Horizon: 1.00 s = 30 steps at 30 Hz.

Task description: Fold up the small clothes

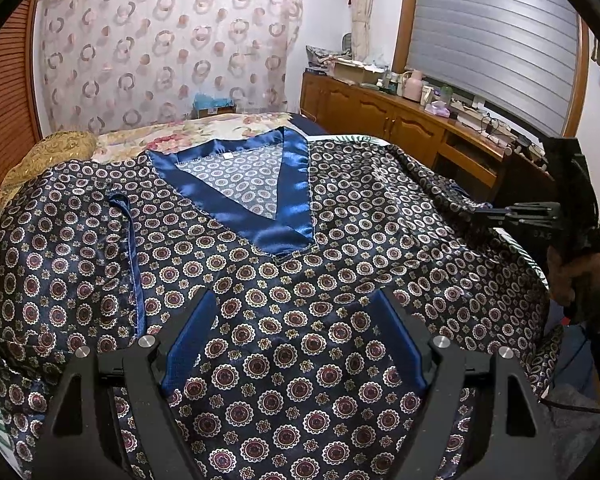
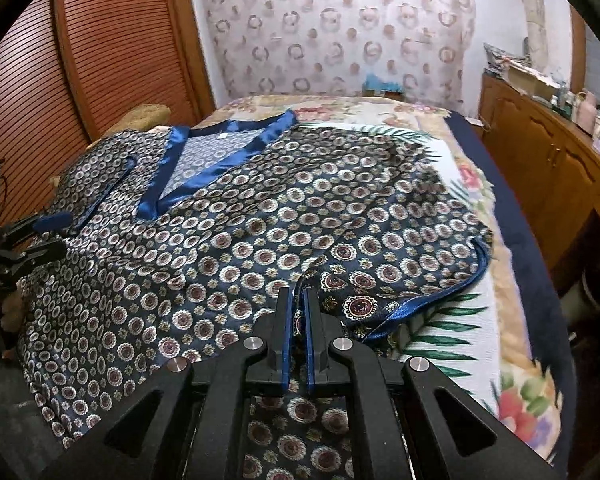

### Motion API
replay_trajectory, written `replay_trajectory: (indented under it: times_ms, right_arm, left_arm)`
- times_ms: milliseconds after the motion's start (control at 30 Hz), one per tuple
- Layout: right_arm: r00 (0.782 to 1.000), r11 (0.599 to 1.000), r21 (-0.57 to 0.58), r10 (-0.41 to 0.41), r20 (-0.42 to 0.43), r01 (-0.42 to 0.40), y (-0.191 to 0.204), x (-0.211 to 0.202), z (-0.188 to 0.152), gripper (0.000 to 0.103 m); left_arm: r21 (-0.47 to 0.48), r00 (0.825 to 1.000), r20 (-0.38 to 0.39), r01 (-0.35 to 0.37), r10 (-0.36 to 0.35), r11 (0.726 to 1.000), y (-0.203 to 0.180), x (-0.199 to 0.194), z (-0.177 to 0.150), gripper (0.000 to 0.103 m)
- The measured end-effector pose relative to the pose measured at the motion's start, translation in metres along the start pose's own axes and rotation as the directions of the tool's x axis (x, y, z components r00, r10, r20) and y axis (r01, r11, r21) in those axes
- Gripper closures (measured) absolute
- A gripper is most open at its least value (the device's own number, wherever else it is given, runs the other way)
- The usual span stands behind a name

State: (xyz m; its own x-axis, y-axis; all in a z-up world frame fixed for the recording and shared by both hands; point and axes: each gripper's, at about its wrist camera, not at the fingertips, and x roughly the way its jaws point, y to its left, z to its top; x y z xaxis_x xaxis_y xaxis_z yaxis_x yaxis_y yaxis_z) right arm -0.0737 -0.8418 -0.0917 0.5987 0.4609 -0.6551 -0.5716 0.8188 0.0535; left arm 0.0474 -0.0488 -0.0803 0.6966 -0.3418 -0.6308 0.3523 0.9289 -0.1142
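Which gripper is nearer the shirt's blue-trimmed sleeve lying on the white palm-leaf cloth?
Right. The right gripper pinches fabric right beside that sleeve. The left gripper hovers open over the shirt's lower middle, well away from it.

My left gripper [image 1: 292,300] hangs with jaws spread wide; my right gripper [image 2: 297,296] points downward, jaws nearly closed, pinching cloth.

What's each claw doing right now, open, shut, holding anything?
Left claw: open, poised over the patterned shirt, gripping nothing.
Right claw: nearly closed, pinching a fold of the shirt's fabric between its pads.
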Motion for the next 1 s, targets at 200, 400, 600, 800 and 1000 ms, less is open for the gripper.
replay_trajectory:
  times_ms: [200, 400, 600, 800, 1000]
  right_arm:
    - [0.994, 0.998, 0.027, -0.06, 0.089, 0.058, -0.011, -0.039, 0.011, 0.048]
    - [0.986, 0.982, 0.106, -0.16, 0.049, 0.155, -0.052, -0.024, 0.013, 0.044]
    - [0.983, 0.971, 0.157, -0.172, -0.058, 0.179, -0.084, 0.028, 0.012, 0.049]
    - [0.973, 0.965, 0.137, -0.213, -0.086, 0.224, -0.088, 0.051, 0.026, 0.064]
    - [0.968, 0.967, 0.088, -0.233, -0.094, 0.241, -0.086, 0.066, 0.037, 0.098]
  left_arm:
    - [0.003, 1.0, 0.01, 0.003, -0.004, 1.0, -0.002, -0.003, 0.001, 0.022]
    - [-0.003, 1.0, 0.002, 0.008, -0.008, 1.0, -0.003, 0.001, 0.0, 0.022]
    - [-0.006, 1.0, -0.001, 0.005, -0.005, 1.0, -0.002, 0.002, 0.0, 0.022]
    - [-0.009, 1.0, -0.004, 0.004, -0.004, 1.0, 0.0, 0.003, -0.001, 0.022]
    - [-0.018, 1.0, -0.003, 0.001, -0.001, 1.0, 0.003, 0.002, -0.003, 0.022]
